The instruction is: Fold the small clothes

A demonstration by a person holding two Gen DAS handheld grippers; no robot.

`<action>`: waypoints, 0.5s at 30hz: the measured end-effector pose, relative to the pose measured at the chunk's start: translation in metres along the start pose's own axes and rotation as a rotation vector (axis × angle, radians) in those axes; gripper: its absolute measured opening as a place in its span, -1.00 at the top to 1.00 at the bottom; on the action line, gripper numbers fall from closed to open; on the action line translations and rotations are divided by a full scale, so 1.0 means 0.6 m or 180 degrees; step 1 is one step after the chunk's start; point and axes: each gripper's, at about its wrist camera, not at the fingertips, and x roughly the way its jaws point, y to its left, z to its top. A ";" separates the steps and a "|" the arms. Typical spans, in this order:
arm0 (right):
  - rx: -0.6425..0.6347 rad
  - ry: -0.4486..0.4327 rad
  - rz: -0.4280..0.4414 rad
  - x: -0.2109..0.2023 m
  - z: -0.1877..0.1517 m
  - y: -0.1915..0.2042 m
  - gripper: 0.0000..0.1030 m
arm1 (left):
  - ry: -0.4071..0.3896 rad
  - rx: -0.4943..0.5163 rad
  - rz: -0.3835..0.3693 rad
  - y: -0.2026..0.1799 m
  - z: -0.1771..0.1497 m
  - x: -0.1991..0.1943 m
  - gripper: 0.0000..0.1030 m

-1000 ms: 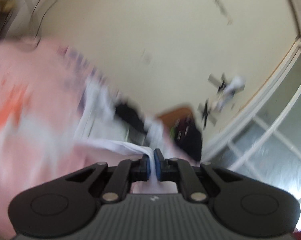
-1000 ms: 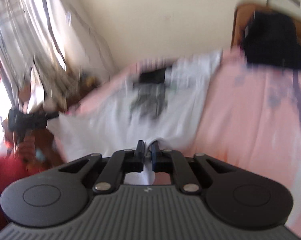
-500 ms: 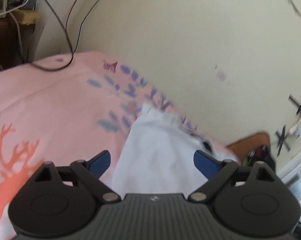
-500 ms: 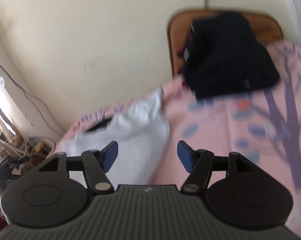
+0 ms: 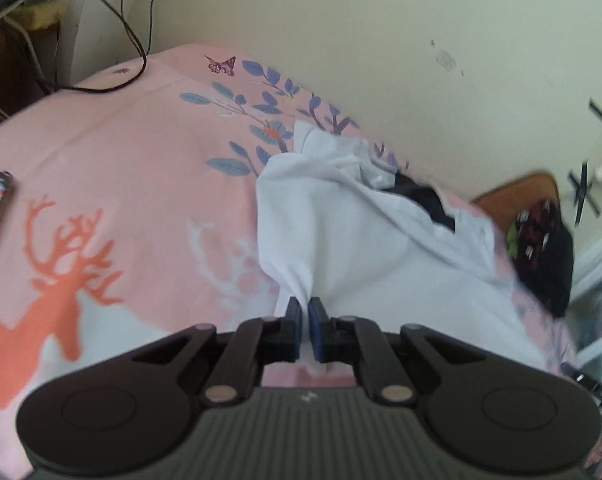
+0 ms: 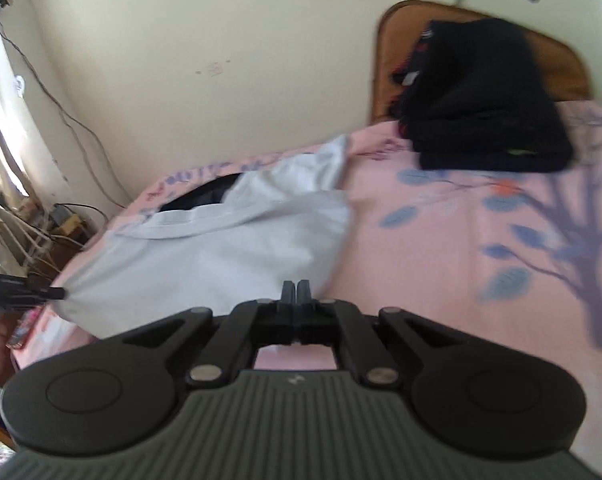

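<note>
Left wrist view: the left claw has just been closing and now pinches a bunched fold of the white garment between its blue pads. The cloth rises out of the pinch and spreads away to the far right over the pink bedsheet. Near its far edge the white fabric is crumpled, and a dark patch shows in its opening. The sheet carries an orange deer print on the left and blue leaf prints farther off. At the far right lies a dark pile of clothes before a brown headboard. Black cables hang down the cream wall at the far left.

Right wrist view: the right claw has just been closing; its jaws are pressed together right at the near edge of the white garment. Blur hides whether cloth is caught between them. The garment lies on the pink bedsheet to the left and far side of the claw, its dark-lined opening toward the wall. The left claw reaches in from the left edge, at the garment's left corner. The folded dark pile of clothes sits at the far right against the brown headboard.
</note>
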 end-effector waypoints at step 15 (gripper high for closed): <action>0.0059 0.0174 0.0148 0.062 -0.001 0.022 0.55 | -0.0278 0.0503 0.0568 -0.033 0.005 0.019 -0.16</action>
